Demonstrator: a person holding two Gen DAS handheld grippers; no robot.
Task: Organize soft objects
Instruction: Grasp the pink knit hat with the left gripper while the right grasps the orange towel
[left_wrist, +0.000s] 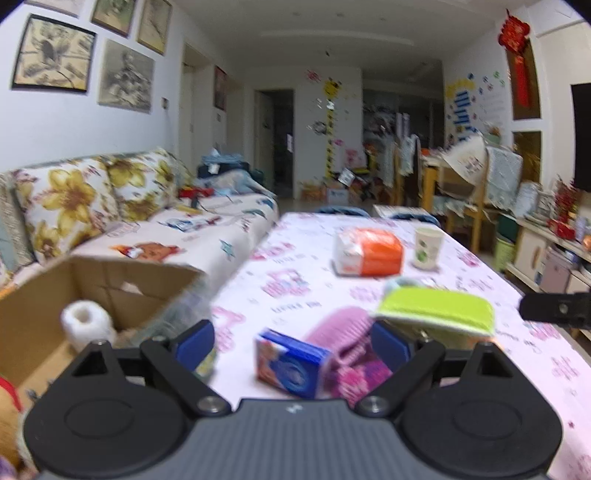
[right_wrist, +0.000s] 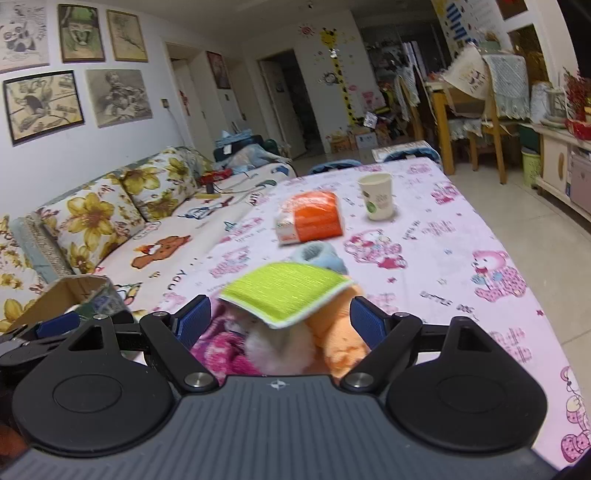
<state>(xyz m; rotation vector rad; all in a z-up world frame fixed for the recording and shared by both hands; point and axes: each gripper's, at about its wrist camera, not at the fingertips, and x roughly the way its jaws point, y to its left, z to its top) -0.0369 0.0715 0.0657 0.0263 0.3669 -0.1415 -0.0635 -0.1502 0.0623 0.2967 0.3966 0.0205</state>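
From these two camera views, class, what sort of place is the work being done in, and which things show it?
Most likely a family living room in a home: a sofa with floral cushions, framed pictures on the wall, and a table under a pink cartoon cloth.

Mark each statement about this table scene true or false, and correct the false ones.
1. The paper cup stands upright. True.
2. The orange pack lies inside the cardboard box. False: it lies on the tablecloth, near the cup.
3. A white roll is in the box. True.
4. The left gripper is clamped on the blue pack. False: its jaws are open, the pack between them untouched.
5. The green sponge lies on top of other soft things. True.
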